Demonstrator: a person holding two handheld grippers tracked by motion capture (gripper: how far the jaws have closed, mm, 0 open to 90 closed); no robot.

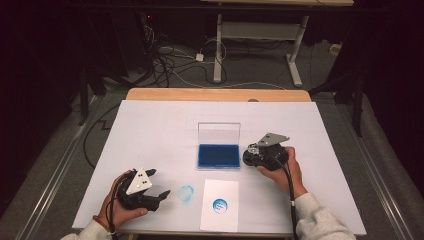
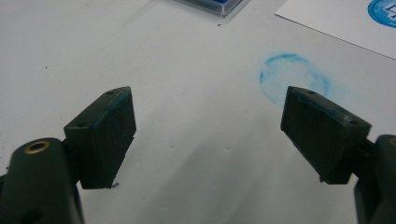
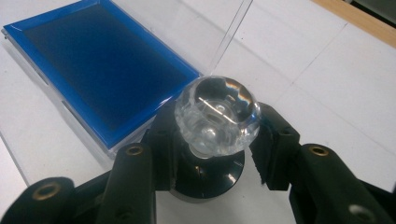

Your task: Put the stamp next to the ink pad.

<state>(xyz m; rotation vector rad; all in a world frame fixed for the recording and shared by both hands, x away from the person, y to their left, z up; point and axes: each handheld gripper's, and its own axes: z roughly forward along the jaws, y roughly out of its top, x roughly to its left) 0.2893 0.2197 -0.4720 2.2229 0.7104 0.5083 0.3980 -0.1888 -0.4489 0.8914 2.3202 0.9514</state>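
Note:
A stamp (image 1: 252, 148) with a clear round knob (image 3: 217, 114) and a black base stands just right of the open blue ink pad (image 1: 218, 155) (image 3: 102, 70). My right gripper (image 1: 251, 151) (image 3: 217, 144) is shut on the stamp's neck, a black finger on each side. The pad's clear lid (image 1: 219, 132) stands upright behind it. At the front lies a white card (image 1: 220, 220) (image 2: 345, 28) bearing a round blue print (image 1: 220, 205). My left gripper (image 1: 157, 183) (image 2: 208, 93) rests open at the front left, its jaws pointing toward a faint blue ring smudge (image 1: 186, 193) (image 2: 294, 77) on the table.
A white sheet (image 1: 150, 130) covers the table, with a wooden edge (image 1: 215, 94) showing at the back. Beyond it, cables (image 1: 170, 60) and another table's legs (image 1: 295, 60) sit on the floor.

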